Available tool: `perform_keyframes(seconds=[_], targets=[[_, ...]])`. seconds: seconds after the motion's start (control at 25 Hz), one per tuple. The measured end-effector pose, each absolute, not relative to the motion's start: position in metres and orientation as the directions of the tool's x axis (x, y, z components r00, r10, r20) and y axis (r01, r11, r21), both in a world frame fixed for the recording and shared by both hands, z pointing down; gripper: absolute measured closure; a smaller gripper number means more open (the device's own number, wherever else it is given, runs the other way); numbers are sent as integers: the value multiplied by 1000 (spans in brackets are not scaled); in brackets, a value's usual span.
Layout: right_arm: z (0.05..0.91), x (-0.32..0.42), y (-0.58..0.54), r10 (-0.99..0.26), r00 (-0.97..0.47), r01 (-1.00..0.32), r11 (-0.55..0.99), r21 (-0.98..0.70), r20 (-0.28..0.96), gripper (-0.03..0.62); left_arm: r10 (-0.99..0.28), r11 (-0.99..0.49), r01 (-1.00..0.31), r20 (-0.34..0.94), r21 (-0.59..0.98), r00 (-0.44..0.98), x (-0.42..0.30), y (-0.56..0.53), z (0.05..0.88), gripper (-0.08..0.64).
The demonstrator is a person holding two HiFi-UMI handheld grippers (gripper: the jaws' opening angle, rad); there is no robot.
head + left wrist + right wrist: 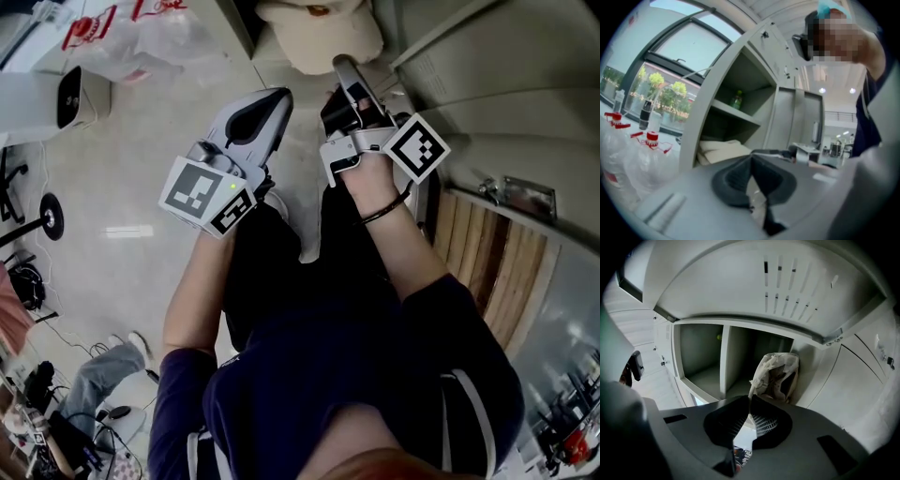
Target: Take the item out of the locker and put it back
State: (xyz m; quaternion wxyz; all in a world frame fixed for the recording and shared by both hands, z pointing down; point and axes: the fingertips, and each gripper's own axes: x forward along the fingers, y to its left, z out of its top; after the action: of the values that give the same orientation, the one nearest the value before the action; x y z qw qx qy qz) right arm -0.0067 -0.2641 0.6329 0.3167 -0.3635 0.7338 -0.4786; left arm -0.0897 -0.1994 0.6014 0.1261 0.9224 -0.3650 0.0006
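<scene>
Right gripper view looks into the open locker (724,362), where the cream fabric bag (776,373) sits slumped in a compartment against its right-hand wall. The right gripper (750,400) is clenched, its jaw tips meeting on nothing, apart from the bag. The left gripper (751,158) is clenched and empty too. It faces the locker, where a green bottle (737,99) stands on an upper shelf.
</scene>
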Motion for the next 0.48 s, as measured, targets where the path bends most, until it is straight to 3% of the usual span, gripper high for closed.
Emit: perform_keyframes(seconds=[0.48], targets=[[645, -5, -306, -876, -475, -260, 231, -938, -84, 571, -670, -710, -668, 80, 223, 738, -90, -200, 610, 557]])
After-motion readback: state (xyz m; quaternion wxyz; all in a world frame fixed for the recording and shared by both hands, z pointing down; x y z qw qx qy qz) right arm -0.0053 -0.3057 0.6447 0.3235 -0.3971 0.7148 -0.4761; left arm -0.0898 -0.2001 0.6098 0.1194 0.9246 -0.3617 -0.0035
